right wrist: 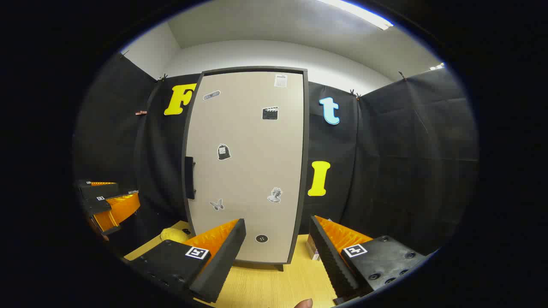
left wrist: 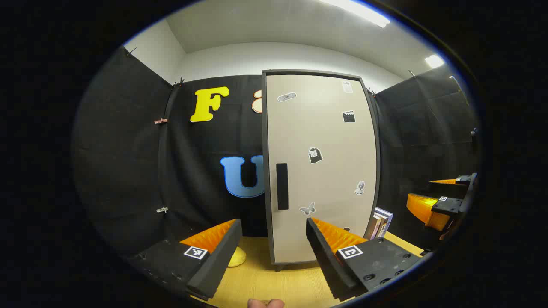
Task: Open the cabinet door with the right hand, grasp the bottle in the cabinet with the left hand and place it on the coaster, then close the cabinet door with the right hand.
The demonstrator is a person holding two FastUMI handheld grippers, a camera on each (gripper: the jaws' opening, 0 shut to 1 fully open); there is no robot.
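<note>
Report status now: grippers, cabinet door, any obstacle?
Both hand-held grippers, left and right, open, empty. Cabinet door shut, handle untouched. Nothing in the way.

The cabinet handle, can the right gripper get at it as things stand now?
Probably yes. The door is shut, and its handle sits on the left edge with nothing in front of it. The right gripper is open and faces the door, so it needs to shift left.

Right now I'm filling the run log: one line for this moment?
cabinet door: closed | left tool: open, empty | right tool: open, facing door | handle: untouched
</note>
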